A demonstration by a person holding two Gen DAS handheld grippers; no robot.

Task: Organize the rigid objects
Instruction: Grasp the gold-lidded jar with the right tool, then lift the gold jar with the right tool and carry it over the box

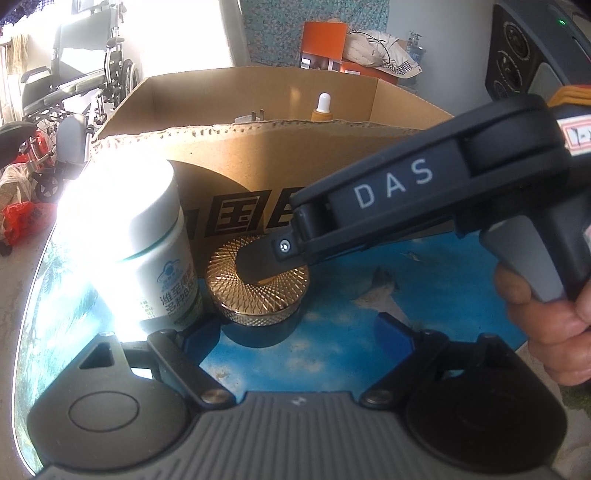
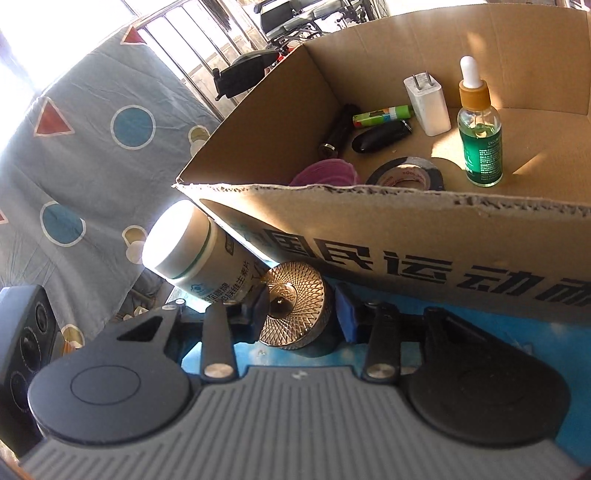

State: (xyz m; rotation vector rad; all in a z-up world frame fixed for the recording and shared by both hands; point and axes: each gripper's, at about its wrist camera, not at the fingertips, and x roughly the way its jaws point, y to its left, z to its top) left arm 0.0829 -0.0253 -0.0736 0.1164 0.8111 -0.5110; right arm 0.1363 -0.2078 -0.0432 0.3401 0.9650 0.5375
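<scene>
right gripper: jaws half closed around gold lid, lower centre, not clamped
left gripper: wide, empty
risk: lid slips, knocks white bottle beside it

Blue tbl w/ box, bottle, gold-lidded jar

Gold-lidded jar upright (beside white bottle).

Harsh sun pours through a window, glaring white. A wheelchair stands by the wall. A grey patterned sheet hangs beside barred panes.
</scene>
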